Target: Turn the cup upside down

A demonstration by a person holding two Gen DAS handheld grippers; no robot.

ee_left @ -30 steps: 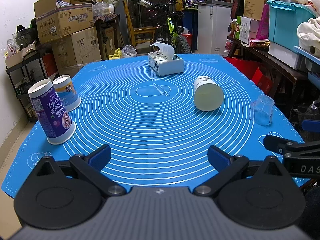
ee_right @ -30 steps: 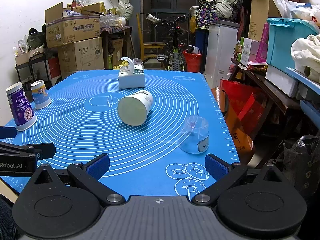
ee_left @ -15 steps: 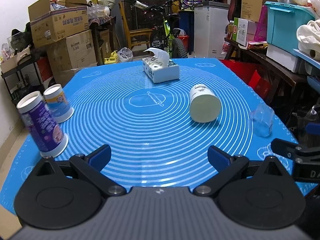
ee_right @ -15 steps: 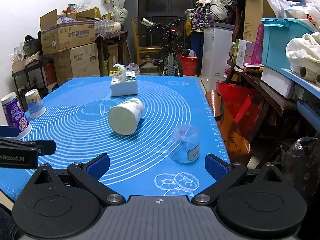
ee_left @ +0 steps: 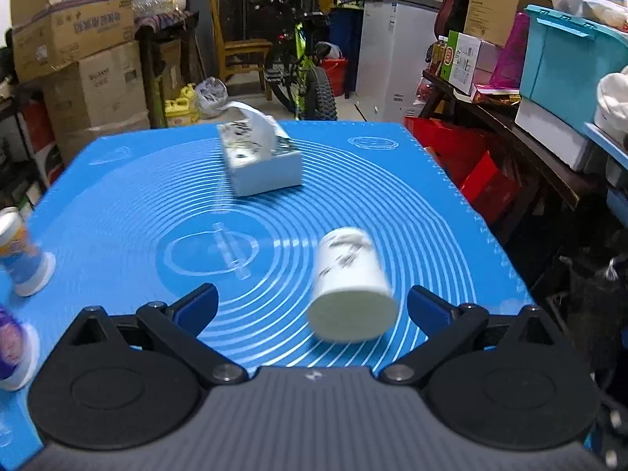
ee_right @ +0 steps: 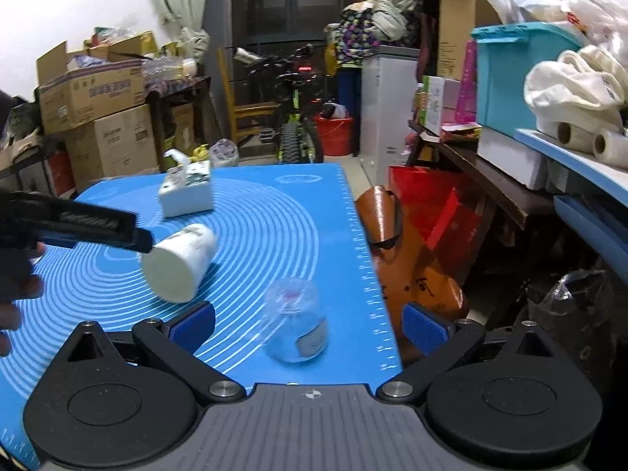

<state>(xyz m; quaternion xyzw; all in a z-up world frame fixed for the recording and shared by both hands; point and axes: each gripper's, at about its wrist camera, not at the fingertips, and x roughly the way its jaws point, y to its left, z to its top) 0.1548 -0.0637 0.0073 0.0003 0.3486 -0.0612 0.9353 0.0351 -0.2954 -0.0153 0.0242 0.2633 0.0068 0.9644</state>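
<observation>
A white printed cup lies on its side on the blue mat, its flat end toward me; it also shows in the right wrist view. My left gripper is open, with the cup lying between and just beyond its fingertips. A clear glass cup stands upside down near the mat's right edge. My right gripper is open with the glass cup between its fingers, not touching. The left gripper's finger reaches in beside the white cup.
A tissue box sits at the back of the mat. Two upside-down paper cups stand at the left edge. The mat's right edge drops to red bags and clutter. Boxes, a bicycle and shelves surround the table.
Both grippers have moved forward. The left one has swung right and closed in on the lying white cup. The right one has come up around the glass cup. Nothing has been gripped.
</observation>
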